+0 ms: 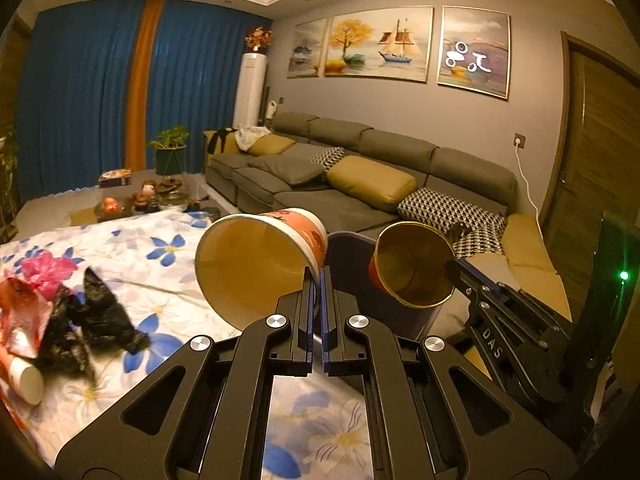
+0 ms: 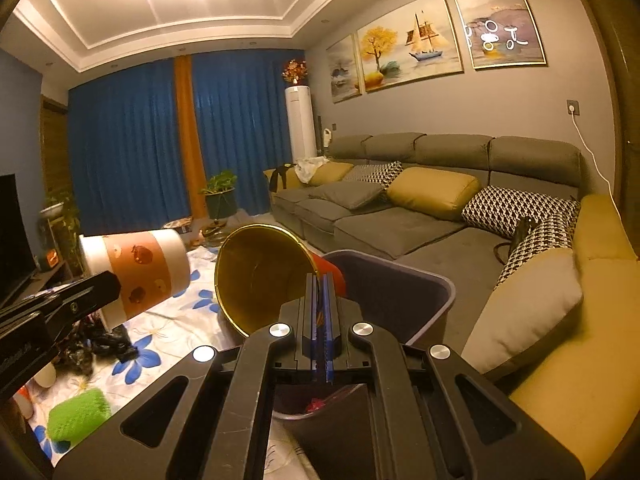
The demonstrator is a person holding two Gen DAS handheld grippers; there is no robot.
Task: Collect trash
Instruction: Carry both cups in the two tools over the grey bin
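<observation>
Far left on the floral cloth [image 1: 120, 240], black bags [image 1: 100, 320] and a wrapper [image 1: 20, 320] wait uncollected. My left gripper [image 1: 318, 304] is clenched on the rim of the paper cup [image 1: 260, 264], held tipped over the table, short of the bin [image 1: 352, 256]. A thin rim pinch could slip and drop it outside. To the right, my right gripper [image 2: 320, 304] pinches the gold-lined cup [image 2: 260, 276] by its rim at the bin's edge; the two cups might collide if both swing in together.
</observation>
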